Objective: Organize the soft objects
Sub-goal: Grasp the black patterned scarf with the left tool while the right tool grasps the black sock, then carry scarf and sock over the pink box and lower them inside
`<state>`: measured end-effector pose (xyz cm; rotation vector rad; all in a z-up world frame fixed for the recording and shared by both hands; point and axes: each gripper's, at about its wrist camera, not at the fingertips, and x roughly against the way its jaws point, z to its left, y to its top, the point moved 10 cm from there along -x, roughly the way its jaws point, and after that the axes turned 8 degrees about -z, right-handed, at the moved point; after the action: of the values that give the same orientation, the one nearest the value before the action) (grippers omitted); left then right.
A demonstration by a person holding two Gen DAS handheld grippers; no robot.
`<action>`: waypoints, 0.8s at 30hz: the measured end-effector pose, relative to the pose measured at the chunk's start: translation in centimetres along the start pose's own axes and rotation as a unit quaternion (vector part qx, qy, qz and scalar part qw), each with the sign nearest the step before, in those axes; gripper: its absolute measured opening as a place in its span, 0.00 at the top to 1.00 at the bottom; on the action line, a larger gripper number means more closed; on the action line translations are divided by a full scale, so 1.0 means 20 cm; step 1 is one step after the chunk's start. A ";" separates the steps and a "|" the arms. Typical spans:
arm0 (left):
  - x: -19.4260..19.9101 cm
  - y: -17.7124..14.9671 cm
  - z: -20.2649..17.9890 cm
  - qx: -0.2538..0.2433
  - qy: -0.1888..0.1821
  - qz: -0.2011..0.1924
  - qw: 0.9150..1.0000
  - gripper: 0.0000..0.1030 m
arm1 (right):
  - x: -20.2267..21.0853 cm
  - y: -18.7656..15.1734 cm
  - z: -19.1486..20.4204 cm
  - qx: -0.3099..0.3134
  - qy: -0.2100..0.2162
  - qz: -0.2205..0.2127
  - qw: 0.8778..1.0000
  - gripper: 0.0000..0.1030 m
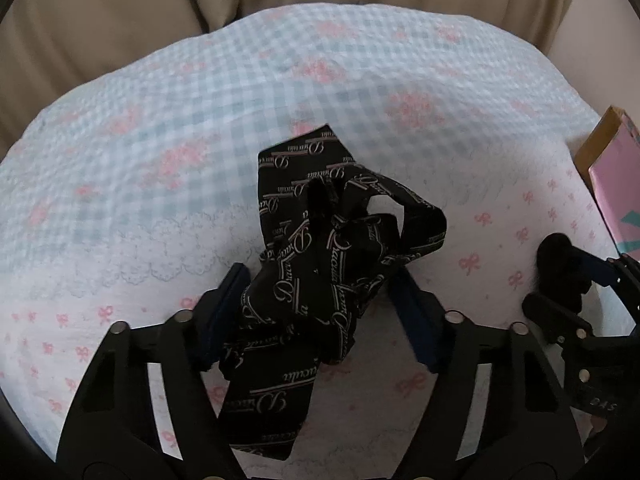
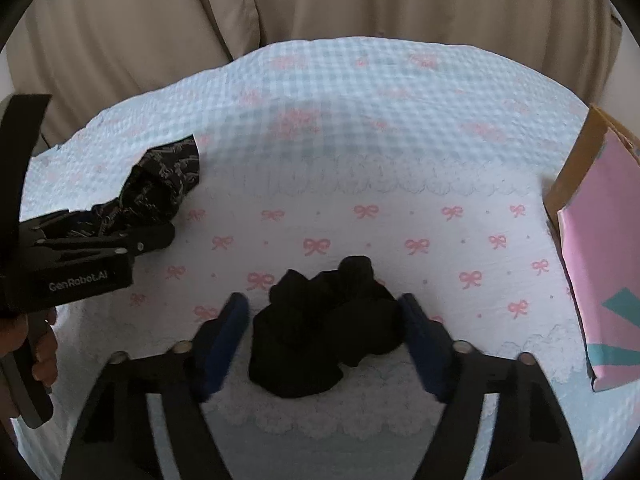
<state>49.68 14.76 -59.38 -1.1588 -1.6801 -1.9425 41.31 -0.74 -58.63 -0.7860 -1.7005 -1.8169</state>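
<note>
While the black necktie (image 1: 320, 264) lies crumpled on the bedspread (image 1: 160, 184), the left gripper (image 1: 320, 300) straddles it, its left pad touching the cloth and its right pad just beside it; a firm pinch cannot be told. Cream script, seemingly "Dracula", repeats across the tie. Well to its right, a plain black bundle of soft fabric (image 2: 320, 320) sits between the pads of the right gripper (image 2: 324, 340), which are spread, with a small gap on each side. Pale blue checks and pink bows pattern the bedspread. A pink and teal box (image 2: 600, 280) with a brown edge rests at the bed's right side, and beige curtains (image 2: 360, 8) hang behind. "GenRobot.AI" is printed on the left gripper's body.
</note>
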 end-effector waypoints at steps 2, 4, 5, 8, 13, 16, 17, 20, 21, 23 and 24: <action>0.00 0.01 0.01 0.007 -0.001 0.000 1.000 0.49 | 0.00 0.00 0.00 0.007 -0.002 0.001 1.000 0.45; 0.00 0.01 0.01 0.014 0.000 0.000 1.000 0.58 | 0.01 0.00 -0.01 0.012 -0.005 0.005 1.000 0.55; 0.01 0.01 0.02 0.019 -0.001 0.000 1.000 0.59 | 0.01 0.00 -0.01 0.012 -0.005 0.006 1.000 0.61; 0.01 0.02 0.03 0.033 -0.004 -0.002 0.999 0.64 | 0.01 0.00 -0.02 0.003 0.001 0.009 1.000 0.70; 0.07 0.04 0.03 0.050 -0.006 -0.005 0.999 0.66 | 0.05 0.03 -0.04 -0.008 0.000 0.006 1.000 0.74; 0.14 0.08 0.01 0.050 -0.009 -0.011 0.999 0.66 | 0.11 0.08 -0.04 -0.011 0.001 0.000 1.000 0.74; 0.17 0.10 0.00 0.051 -0.009 -0.013 0.999 0.66 | 0.14 0.10 -0.04 -0.010 0.002 -0.003 1.000 0.74; 0.28 0.17 -0.02 0.057 -0.010 -0.020 0.998 0.66 | 0.23 0.16 -0.05 -0.014 0.006 -0.010 1.000 0.74; 0.32 0.19 -0.03 0.057 -0.011 -0.024 0.998 0.66 | 0.29 0.19 -0.05 -0.016 0.006 -0.013 1.000 0.74; 0.44 0.25 -0.06 0.052 -0.008 -0.031 0.998 0.66 | 0.37 0.24 -0.06 -0.017 0.006 -0.018 1.000 0.74; 0.49 0.28 -0.07 0.051 -0.006 -0.034 0.998 0.66 | 0.43 0.27 -0.07 -0.018 0.006 -0.022 1.000 0.74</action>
<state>46.97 14.52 -48.39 -1.0926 -1.8237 -1.8680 39.25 -2.35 -48.78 -0.7579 -1.6934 -1.8830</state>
